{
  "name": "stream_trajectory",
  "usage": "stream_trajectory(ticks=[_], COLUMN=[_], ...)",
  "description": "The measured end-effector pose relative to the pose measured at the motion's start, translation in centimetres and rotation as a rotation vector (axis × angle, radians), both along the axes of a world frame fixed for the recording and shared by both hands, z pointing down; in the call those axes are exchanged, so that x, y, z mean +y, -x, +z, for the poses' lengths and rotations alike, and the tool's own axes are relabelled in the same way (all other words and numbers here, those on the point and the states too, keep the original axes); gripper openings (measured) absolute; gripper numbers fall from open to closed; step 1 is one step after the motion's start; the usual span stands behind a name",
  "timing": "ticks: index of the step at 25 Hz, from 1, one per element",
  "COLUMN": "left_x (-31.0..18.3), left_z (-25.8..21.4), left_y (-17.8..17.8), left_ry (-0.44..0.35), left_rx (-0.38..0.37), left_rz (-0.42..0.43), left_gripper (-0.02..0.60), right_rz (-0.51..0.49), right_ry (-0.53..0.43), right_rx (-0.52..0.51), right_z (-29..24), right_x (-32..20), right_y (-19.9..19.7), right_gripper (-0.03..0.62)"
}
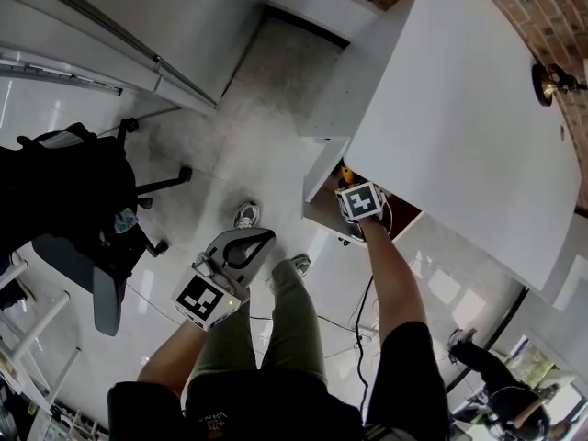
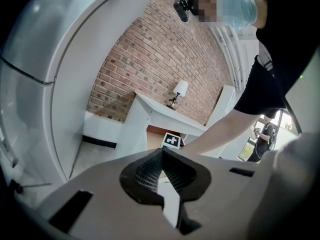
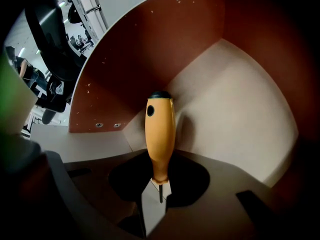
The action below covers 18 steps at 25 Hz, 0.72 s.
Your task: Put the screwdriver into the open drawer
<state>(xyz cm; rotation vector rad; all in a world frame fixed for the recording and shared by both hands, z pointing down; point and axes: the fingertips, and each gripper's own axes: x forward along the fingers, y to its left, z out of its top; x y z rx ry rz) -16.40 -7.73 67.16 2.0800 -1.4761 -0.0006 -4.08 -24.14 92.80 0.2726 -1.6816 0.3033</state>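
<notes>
In the right gripper view a screwdriver (image 3: 160, 134) with an orange handle stands between the jaws of my right gripper (image 3: 160, 186), which is shut on its thin shaft. The handle points down at the beige floor of the open drawer (image 3: 235, 114), whose walls are red-brown. From the head view, the right gripper (image 1: 350, 184) points straight down inside the drawer (image 1: 320, 211) under the white desk, with a bit of orange screwdriver (image 1: 346, 173) showing. My left gripper (image 1: 265, 237) hangs lower left above my legs, shut and holding nothing; its ribbed pads (image 2: 150, 171) meet.
The white desk (image 1: 459, 108) overhangs the drawer and carries a small lamp (image 1: 551, 81). A black office chair (image 1: 83, 209) stands to the left on the glossy floor. Cables (image 1: 367, 320) trail below the drawer. Another person (image 1: 487, 361) is at lower right.
</notes>
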Motion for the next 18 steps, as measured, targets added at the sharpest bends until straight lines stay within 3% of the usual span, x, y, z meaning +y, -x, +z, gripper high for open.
stream_trajectory(ticks=[6,18], left_x=[-0.1,0.2], left_z=[0.0,0.0], left_y=[-0.7,-1.4], left_ry=[0.007,0.017], left_rx=[0.014,0.023], left_rz=[0.002,0.012], left_gripper=[0.008,0.008], right_rz=[0.040,0.030], right_ry=[-0.014,0.009], right_rx=[-0.029,-0.042], right_z=[0.0,-0.2], right_x=[-0.2,0.2], right_y=[0.1,0.2], right_gripper=[0.060,0.118])
